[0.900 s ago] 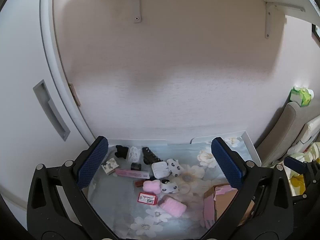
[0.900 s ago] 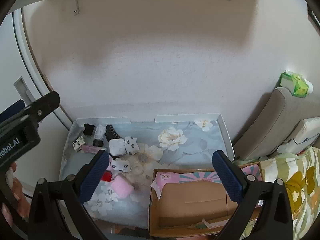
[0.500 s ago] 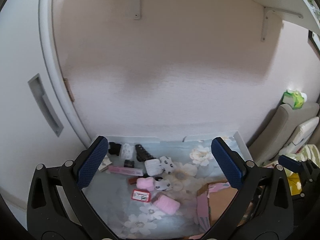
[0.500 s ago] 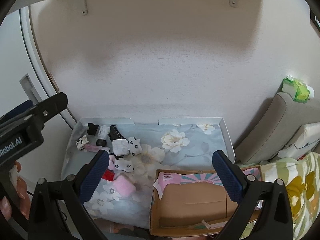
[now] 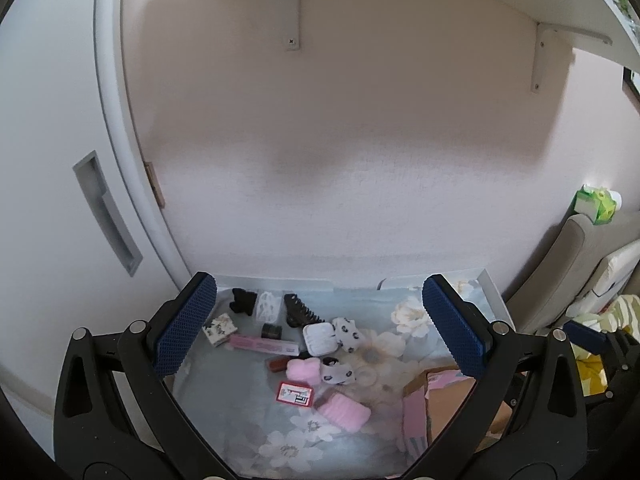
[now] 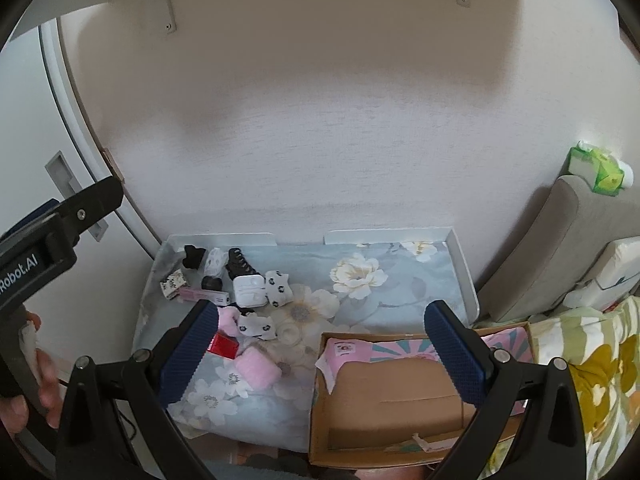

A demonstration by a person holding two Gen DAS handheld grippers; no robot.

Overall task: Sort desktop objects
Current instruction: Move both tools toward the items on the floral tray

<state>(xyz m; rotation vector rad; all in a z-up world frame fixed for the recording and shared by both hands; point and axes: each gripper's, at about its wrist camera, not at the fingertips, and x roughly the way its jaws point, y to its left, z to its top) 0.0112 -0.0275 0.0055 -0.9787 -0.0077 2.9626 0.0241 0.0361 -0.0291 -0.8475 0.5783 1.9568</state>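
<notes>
Left wrist view: the left gripper hangs above the bench, its fingers spread wide and holding nothing. Between them lie a white case, a pink box, a red card and a pink pouch, loosely clustered.

Right wrist view: the right gripper also has its fingers spread and empty. A cardboard box sits at the bench's near right; the small things crowd the left side.
</notes>
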